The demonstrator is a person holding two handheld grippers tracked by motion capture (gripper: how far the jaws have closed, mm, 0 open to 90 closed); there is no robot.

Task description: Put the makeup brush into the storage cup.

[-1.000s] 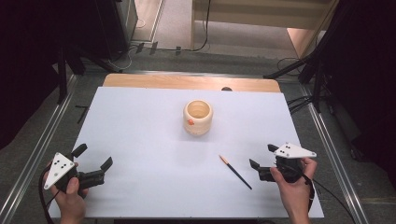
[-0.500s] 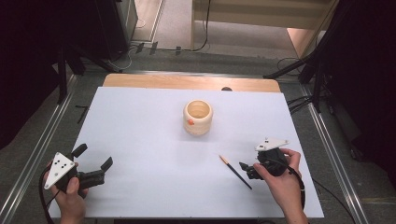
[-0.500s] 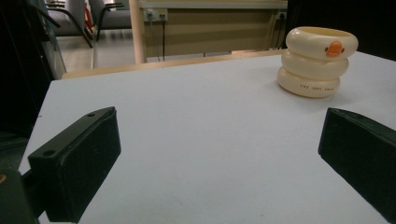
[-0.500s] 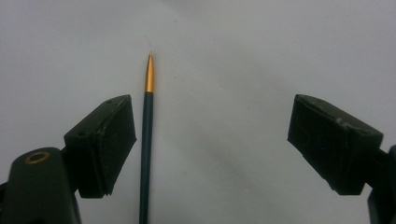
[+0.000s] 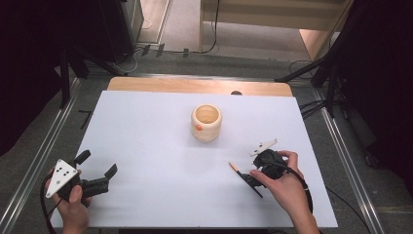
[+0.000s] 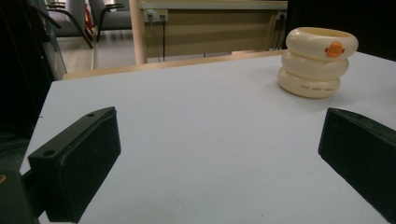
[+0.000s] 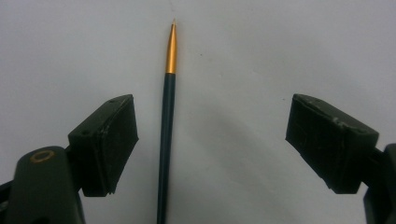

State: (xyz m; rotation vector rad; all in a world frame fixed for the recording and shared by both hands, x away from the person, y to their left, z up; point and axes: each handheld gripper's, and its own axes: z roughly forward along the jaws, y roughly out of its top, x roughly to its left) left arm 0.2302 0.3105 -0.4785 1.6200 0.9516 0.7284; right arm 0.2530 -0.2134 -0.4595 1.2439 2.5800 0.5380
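Paintbrush — thin, dark-handled, with a gold ferrule — lies flat on the white tabletop at its right near side. Going from left to right: the left gripper rests at the near left corner with its jaws spread wide around nothing, the cream ringed cup with an orange duck mark stands upright near the middle, and the right gripper hangs over the brush with its jaws released — the handle lies between them, just beside the left-hand jaw in the right gripper view.
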